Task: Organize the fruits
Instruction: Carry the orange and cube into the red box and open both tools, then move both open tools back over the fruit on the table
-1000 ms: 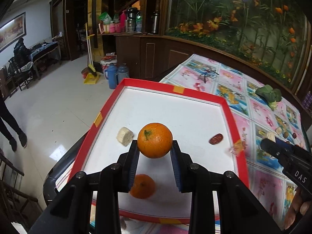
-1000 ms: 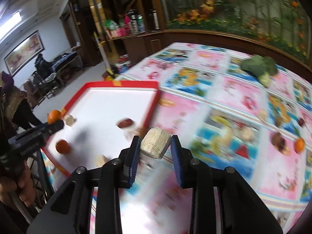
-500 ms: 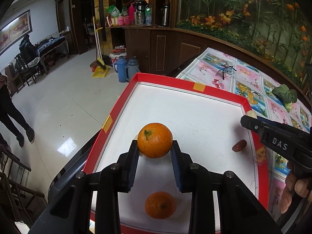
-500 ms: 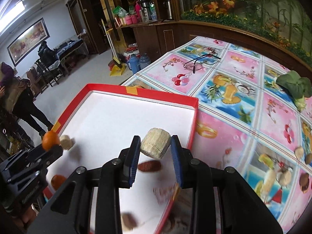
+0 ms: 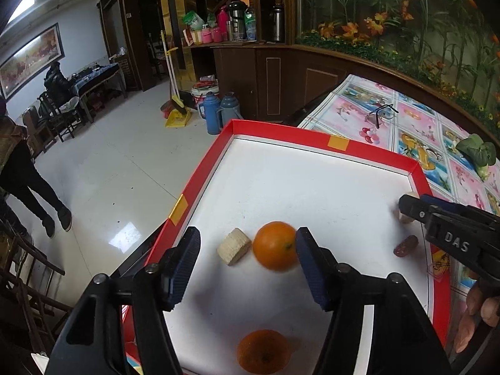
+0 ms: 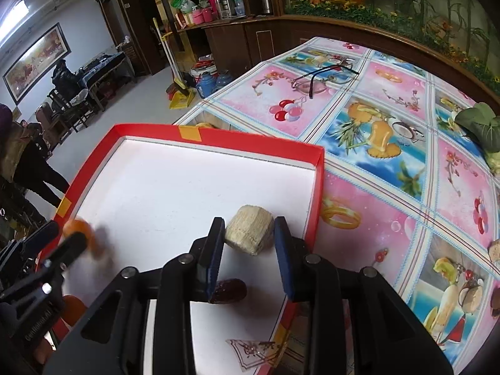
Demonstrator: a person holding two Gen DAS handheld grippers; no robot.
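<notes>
In the left wrist view, the left tongs [image 5: 245, 268] are opening, and their jaws stand wide apart over the red tray [image 5: 375, 151]. A blurred orange [image 5: 275, 246] is between the jaws, close against the right pad, while the left pad is clear of it. A pale banana piece [image 5: 234, 246] lies just beside this orange, also between the jaws. A second orange [image 5: 263, 355] lies nearer to the camera on the white tray floor. At the right, a dark red date [image 5: 405, 246] lies near the tray wall, under the black right tongs [image 5: 406, 207]. So this view shows two oranges, one banana piece and one date. In the right wrist view, the right tongs [image 6: 249, 234] are opening a little; a pale chunk [image 6: 250, 234] is between the jaws over the tray [image 6: 250, 142], but I cannot tell if the pads still press it. The date [image 6: 229, 290] lies below the left jaw. On the patterned surface [image 6: 375, 193] lie a pair of glasses [image 6: 318, 78] and a green vegetable [image 6: 481, 125].
</notes>
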